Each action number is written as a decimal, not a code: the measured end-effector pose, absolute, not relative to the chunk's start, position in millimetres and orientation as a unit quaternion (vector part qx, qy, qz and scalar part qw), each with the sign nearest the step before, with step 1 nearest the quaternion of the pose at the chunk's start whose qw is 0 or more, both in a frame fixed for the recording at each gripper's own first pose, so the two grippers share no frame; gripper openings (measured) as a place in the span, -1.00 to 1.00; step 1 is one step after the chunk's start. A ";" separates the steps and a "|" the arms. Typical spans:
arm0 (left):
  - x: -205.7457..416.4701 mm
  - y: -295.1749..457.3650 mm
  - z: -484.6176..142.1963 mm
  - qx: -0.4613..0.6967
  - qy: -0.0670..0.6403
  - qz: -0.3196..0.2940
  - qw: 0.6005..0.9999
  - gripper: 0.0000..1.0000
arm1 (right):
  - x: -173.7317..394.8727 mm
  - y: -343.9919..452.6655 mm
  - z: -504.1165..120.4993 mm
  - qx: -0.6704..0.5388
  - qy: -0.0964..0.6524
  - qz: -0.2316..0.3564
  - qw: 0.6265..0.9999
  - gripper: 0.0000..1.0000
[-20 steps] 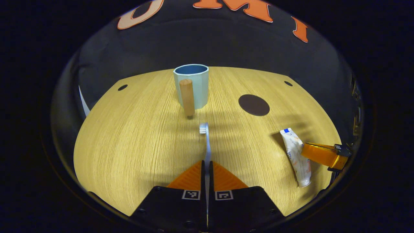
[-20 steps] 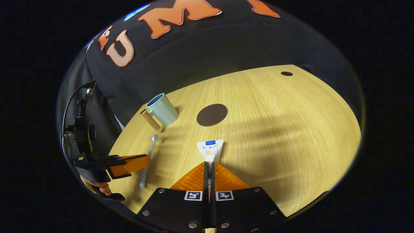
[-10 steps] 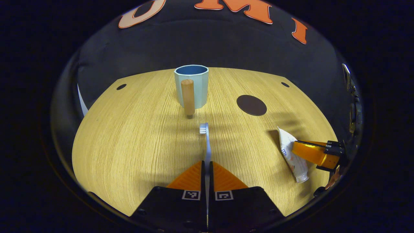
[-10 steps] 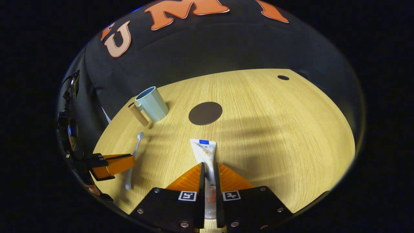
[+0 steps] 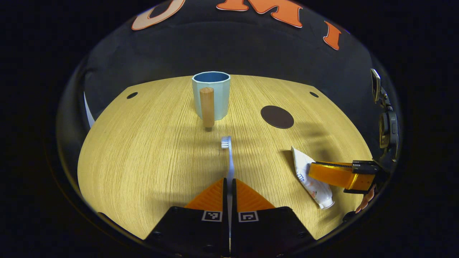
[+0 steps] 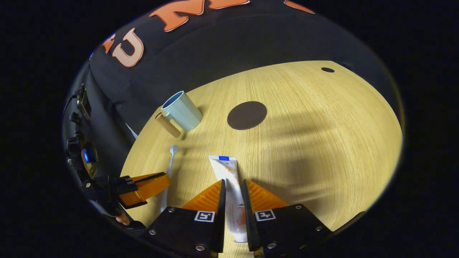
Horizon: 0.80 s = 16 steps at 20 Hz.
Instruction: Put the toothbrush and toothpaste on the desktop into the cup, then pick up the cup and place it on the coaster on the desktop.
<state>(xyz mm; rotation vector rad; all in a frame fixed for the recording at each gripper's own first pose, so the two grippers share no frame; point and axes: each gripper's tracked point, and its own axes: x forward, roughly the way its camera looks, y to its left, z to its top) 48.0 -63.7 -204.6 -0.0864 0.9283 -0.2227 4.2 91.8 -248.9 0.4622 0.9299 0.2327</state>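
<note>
A: The left gripper (image 5: 229, 181) has its 2 fingers pressed nearly together on the handle of the toothbrush (image 5: 228, 154), whose bristled head points up the desktop (image 5: 143, 154) toward the cup (image 5: 211, 95).

B: And the right gripper (image 6: 232, 186)?

A: Its fingers straddle the toothpaste (image 6: 229, 179), pinching the tube along its length. In the left gripper view the tube lies slanted, cap end nearest the camera. Whether it is clear of the wood cannot be told.

B: Where does everything else sit?

A: The cup stands upright at the far side, open mouth up, with a wooden handle (image 5: 207, 107) on the near face. The coaster (image 5: 277, 116) lies flat to the cup's right, apart from it. Neither item is in the cup yet.

B: What could go wrong?

A: 3 things, by judgement. The tube is soft and flat, so a grip along its length may let it sag or slide when tilted toward the cup. The toothbrush is thin, held near its tail, so it could pivot between the fingers and miss the rim. Both hands heading for 1 narrow mouth could collide or knock the cup over, since the light cup stands free.

B: So going 1 at a time looks safer.
</note>
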 end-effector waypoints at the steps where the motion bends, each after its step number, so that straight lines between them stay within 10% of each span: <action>1: 48.9 -64.1 -203.6 -0.042 0.447 -0.106 0.887 -0.96 | 3.6 102.0 -249.0 0.220 0.443 0.119 0.861 -0.43; 5: 46.3 -60.8 -196.7 -0.047 0.452 -0.102 0.885 -0.96 | 3.8 108.3 -259.4 0.152 0.435 0.133 0.877 -0.23; 10: 43.4 -61.5 -195.0 -0.051 0.457 -0.097 0.882 -0.96 | 0.7 122.7 -246.7 0.130 0.429 0.154 0.880 -0.87; 16: 49.7 -51.7 -193.4 -0.061 0.439 -0.107 0.890 -0.96 | 7.0 107.1 -242.4 0.034 0.405 0.125 0.905 -0.95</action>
